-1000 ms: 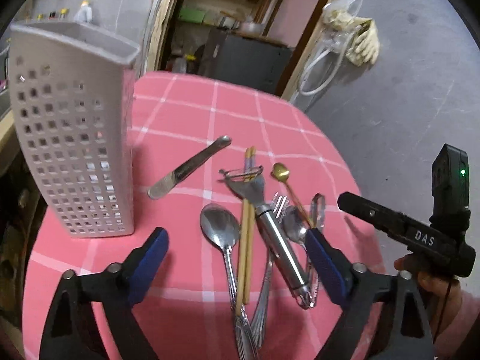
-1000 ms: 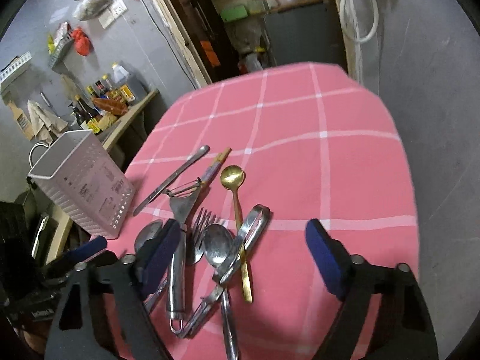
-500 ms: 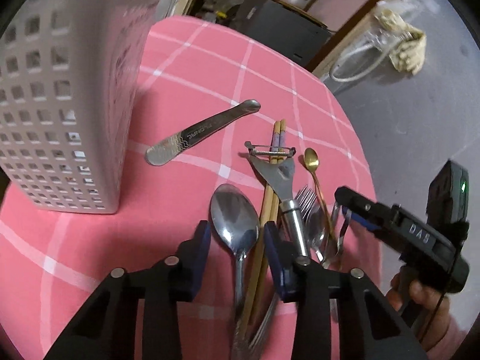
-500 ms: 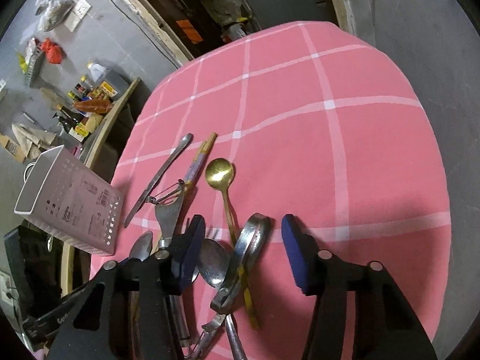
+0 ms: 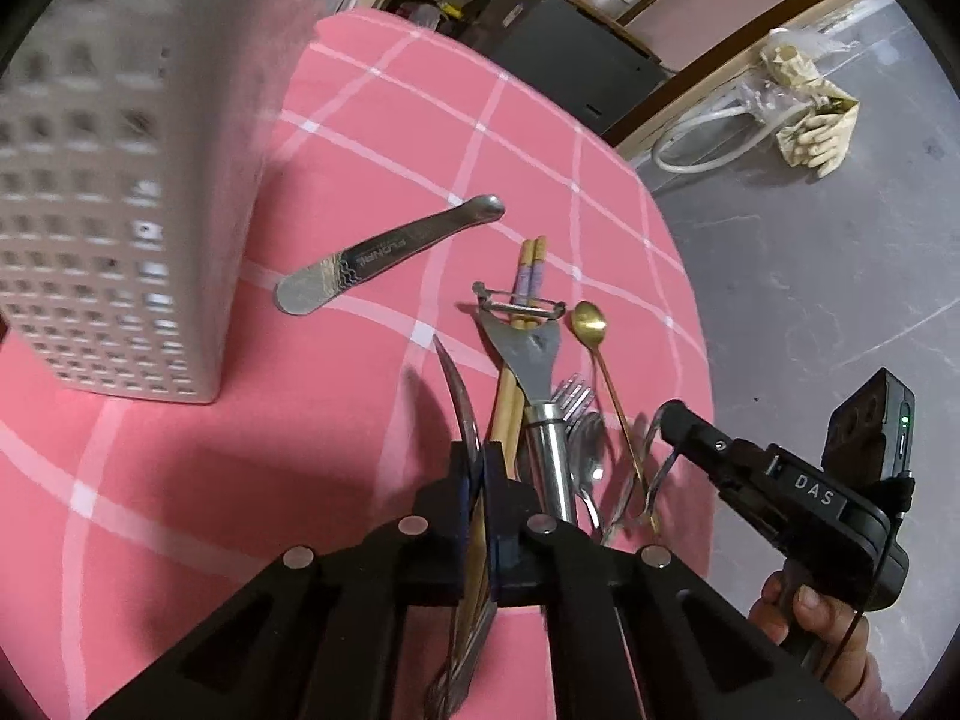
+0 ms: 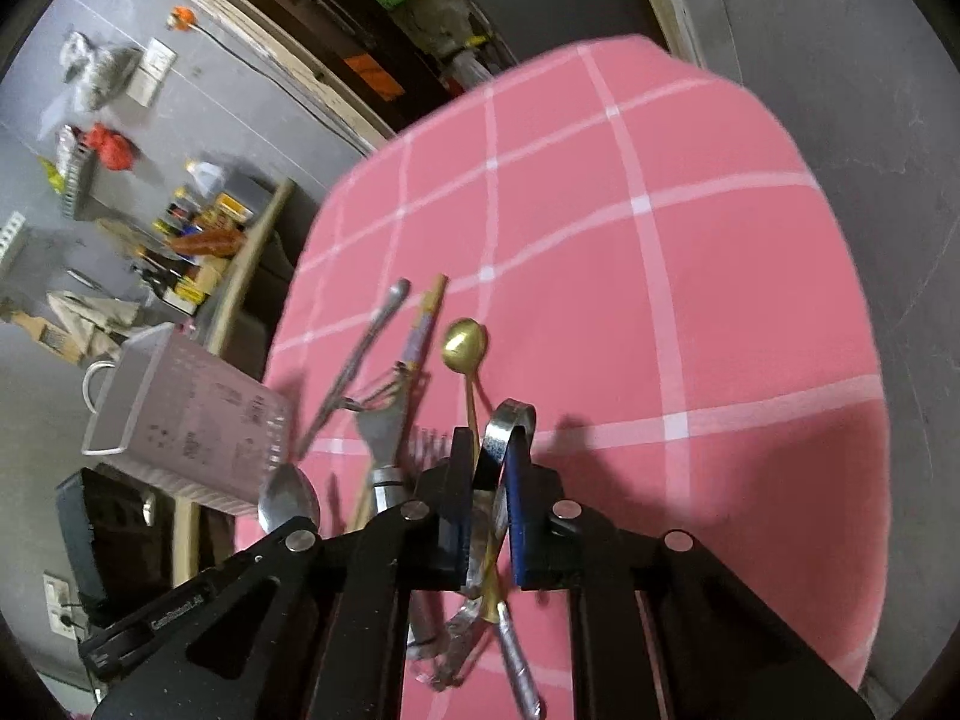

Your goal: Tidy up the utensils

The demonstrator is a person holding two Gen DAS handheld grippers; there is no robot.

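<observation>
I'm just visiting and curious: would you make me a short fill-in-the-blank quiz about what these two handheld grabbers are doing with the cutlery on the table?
1. The left gripper has its jaws shut on a steel ____.
2. The tablecloth is ____ with white grid lines.
3. The small spoon lying beside the peeler is ____ in colour.
4. The butter knife lies flat on the cloth beside the white perforated ____.

Missing words: spoon; pink; gold; holder
</observation>
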